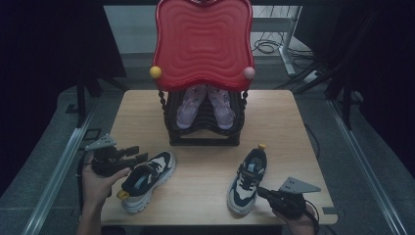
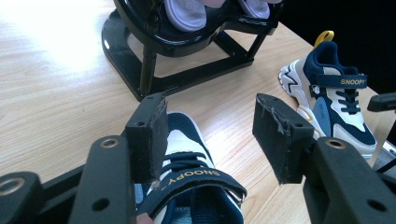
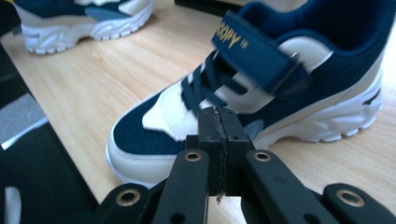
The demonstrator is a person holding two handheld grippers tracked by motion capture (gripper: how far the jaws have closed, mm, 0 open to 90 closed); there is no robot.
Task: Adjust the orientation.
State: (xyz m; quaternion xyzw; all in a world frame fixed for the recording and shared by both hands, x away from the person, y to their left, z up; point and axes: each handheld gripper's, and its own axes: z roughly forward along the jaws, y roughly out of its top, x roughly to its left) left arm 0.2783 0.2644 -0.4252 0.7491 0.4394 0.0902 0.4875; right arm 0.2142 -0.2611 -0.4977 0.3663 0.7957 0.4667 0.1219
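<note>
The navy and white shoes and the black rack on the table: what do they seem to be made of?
The navy and white shoes: navy woven mesh with smooth white panels, probably synthetic leather, matte; chunky white soles look like foam or rubber. The black rack: glossy, with bright highlights on its bars, so likely moulded plastic or lacquered metal; the look leaves it open.

This looks like a lab or recording studio rather than a home. A small wooden table stands alone on a grey floor, with black curtains closing off both sides. Metal rails run along the floor beside the table, and loose cables lie by a white metal frame at the back. The shoe rack with its red top seems a staged prop
</note>
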